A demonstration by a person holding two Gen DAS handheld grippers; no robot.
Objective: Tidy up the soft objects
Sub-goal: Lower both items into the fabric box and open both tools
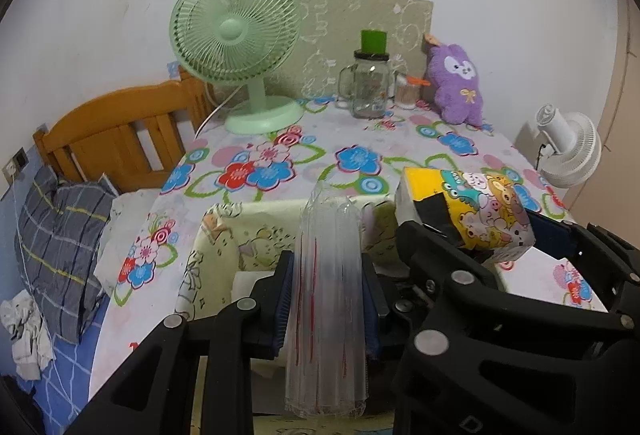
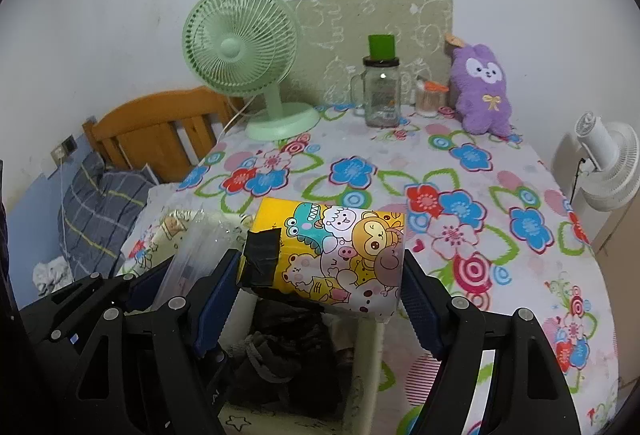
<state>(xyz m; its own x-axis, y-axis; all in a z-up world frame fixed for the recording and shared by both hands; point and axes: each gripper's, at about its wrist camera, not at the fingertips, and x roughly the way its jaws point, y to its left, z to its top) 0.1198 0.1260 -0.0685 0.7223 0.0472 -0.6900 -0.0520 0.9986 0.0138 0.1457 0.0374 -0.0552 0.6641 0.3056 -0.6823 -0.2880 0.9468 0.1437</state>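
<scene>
Two handheld grippers hover side by side over the near edge of a table [image 2: 500,163] spread with a flowered cloth. The left gripper [image 1: 330,299] is clamped on a clear air-cushion sleeve [image 1: 328,299], its blue pads [image 1: 283,307] pressing the ribbed plastic from both sides — the sleeve stands upright between them, red streaks showing inside. The right gripper [image 2: 320,275] grips a yellow cartoon-print pack [image 2: 328,247], patched with black tape at one end, held lengthwise between its fingers and lifted clear of the cloth.

Below both grippers sits a pale fabric box [image 1: 224,235] with line-drawn cartoon figures; in the right wrist view dark bundled cloth [image 2: 280,347] lies inside it, directly under the pack. The two loads are just beside each other, and each gripper's black frame crowds into the other's view.

Along the far edge, against the wall, stand a mint-green fan [image 1: 240,47], a glass jar [image 1: 370,87] with a green top, a small container [image 1: 406,93] with an orange lid, and a purple plush [image 1: 458,83] leaning upright. These are well apart from the grippers, with open flowered cloth between.

Left of the table — a wooden headboard [image 1: 116,131] and a plaid pillow [image 1: 60,247]. At right, a white fan [image 1: 568,149] stands off the table.
</scene>
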